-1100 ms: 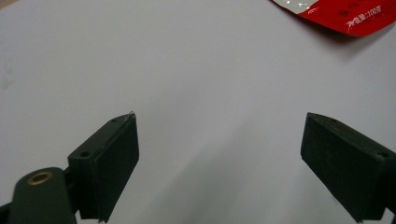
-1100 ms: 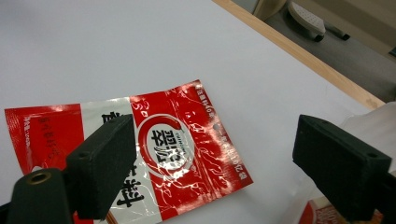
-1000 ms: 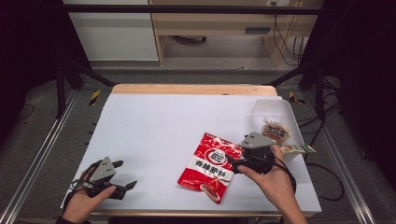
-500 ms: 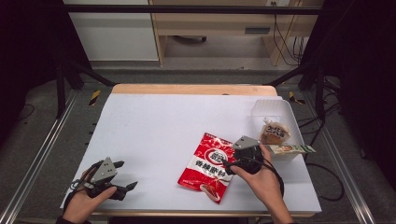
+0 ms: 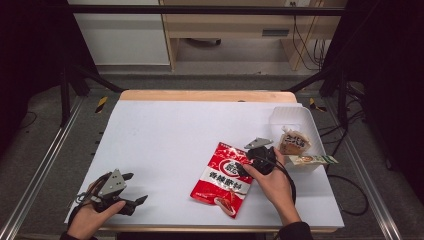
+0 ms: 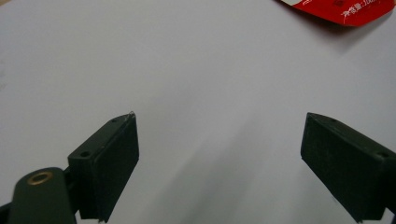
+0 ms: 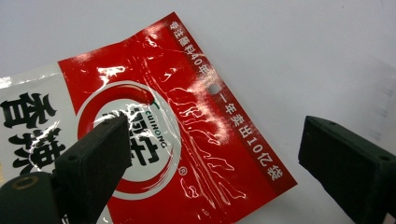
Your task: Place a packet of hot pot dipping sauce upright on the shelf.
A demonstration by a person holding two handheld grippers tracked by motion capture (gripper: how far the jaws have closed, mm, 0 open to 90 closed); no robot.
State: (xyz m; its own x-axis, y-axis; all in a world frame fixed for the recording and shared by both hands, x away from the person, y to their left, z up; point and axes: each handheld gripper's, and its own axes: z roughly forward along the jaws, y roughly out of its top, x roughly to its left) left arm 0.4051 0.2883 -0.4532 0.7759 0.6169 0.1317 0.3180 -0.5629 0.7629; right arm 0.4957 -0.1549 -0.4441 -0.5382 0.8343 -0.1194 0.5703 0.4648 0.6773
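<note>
Red seasoning pouch, flat on white table near right of centre: light, limp, glossy-slick film, probably best pinched at sealed top edge under right gripper, jaws spread astride; left gripper released, well apart.

On the table lie one glossy red plastic snack pouch, one translucent white plastic bin (holding two small wrapped snack packets), and two black two-jaw grippers.
</note>
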